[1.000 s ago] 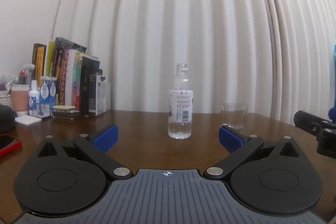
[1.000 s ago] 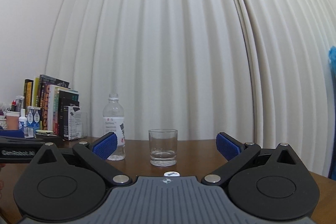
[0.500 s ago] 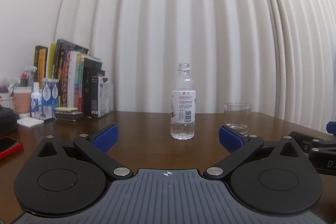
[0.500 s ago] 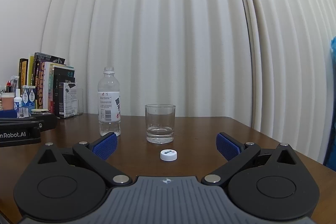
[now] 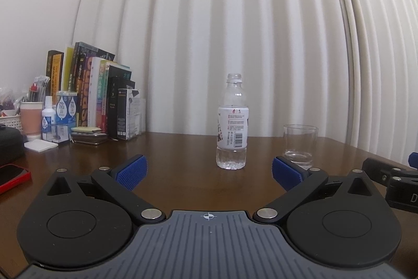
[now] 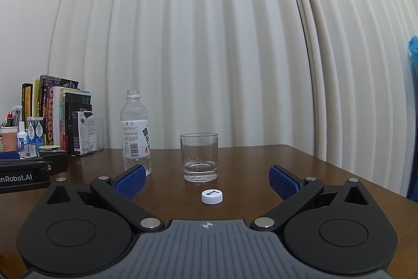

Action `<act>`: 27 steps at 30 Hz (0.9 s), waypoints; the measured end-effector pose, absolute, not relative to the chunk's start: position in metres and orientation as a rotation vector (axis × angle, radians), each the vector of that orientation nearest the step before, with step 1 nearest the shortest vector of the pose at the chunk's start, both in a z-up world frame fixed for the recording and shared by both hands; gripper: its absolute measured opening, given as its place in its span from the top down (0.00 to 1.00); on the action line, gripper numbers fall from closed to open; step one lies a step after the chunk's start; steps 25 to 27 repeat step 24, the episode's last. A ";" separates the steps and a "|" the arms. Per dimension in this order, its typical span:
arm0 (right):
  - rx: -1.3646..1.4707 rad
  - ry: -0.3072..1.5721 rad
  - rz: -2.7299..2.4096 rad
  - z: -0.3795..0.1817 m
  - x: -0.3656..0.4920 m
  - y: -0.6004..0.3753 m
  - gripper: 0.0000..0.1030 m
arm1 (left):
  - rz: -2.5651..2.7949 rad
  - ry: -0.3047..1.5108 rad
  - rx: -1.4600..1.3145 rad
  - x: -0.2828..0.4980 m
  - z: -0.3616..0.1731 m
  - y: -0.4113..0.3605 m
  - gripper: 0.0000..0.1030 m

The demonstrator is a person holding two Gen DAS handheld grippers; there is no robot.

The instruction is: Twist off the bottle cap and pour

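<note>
Pulled back and lowered over the past second, our right gripper (image 6: 206, 178) now has the white bottle cap (image 6: 212, 196) fully in its view, lying top-up on the brown wooden table (image 6: 261, 161) between its blue pads (image 6: 130, 181) and touching neither; a second ago only the cap's edge peeked above the gripper body. Our left gripper (image 5: 208, 173) has also drawn back slightly, so the bottle looks a little smaller than before.

We hold both grippers with fingers spread wide, nothing between them. From the left wrist, the uncapped plastic water bottle (image 5: 232, 127) stands upright straight ahead, well apart from the pads (image 5: 130, 171), with a little water left at its base. The clear drinking glass (image 5: 300, 145) stands to the bottle's right, holding a shallow layer of water.

From the right wrist, the same bottle (image 6: 135, 132) sits ahead and to the left, the glass (image 6: 199, 157) near the centre, and the cap just in front of the glass on our side. Part of the left gripper (image 6: 23, 174) shows at the left edge.

Books (image 5: 91, 93) stand along the back left, beside a paper cup (image 5: 30, 119) and a red phone (image 5: 11, 175). Pleated white curtains (image 5: 235, 17) hang behind.
</note>
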State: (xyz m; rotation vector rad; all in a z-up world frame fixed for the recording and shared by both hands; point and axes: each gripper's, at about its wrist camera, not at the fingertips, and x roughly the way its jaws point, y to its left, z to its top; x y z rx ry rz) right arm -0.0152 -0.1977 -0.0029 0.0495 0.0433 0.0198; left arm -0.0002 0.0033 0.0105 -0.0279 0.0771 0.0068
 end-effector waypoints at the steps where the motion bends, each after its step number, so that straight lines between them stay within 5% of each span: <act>1: 0.048 0.041 0.020 -0.003 -0.016 -0.198 0.00 | 0.008 0.078 -0.027 0.000 0.011 0.003 0.00; 27: 0.058 0.032 0.028 -0.005 -0.016 -0.199 0.00 | 0.009 0.080 -0.011 0.000 0.010 0.001 0.00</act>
